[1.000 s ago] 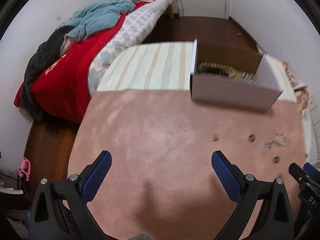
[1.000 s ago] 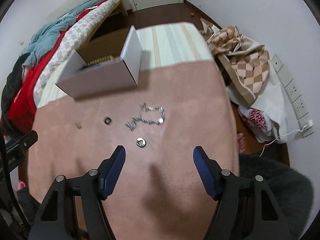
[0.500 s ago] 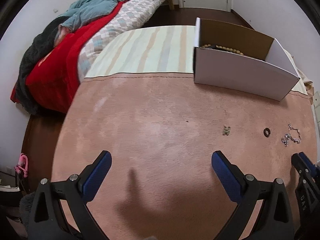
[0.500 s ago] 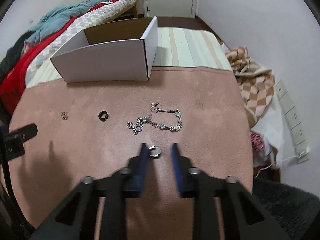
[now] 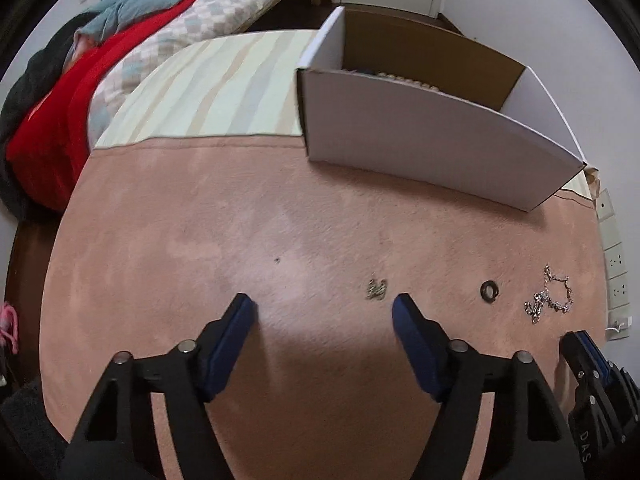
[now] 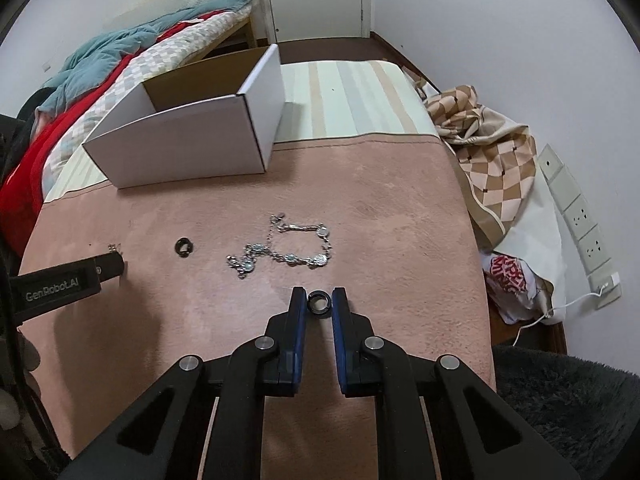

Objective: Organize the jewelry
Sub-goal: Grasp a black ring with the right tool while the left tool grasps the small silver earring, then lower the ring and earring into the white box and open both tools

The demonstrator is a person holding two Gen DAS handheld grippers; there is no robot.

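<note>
On the pink cloth, my right gripper is shut on a silver ring held between its blue pads. Just beyond lies a silver bracelet with blue stones, also seen in the left wrist view. A dark ring lies left of it, and shows in the left wrist view. A small silver earring lies just beyond my open, empty left gripper, near its right finger. A white cardboard box stands at the back, with beads inside.
A striped cloth covers the table's far part. A bed with red and teal bedding stands at the left. A checkered bag and wall sockets are at the right of the table.
My right gripper has closed on the silver ring. My left gripper has narrowed its opening and moved forward and lower toward the small earring.
</note>
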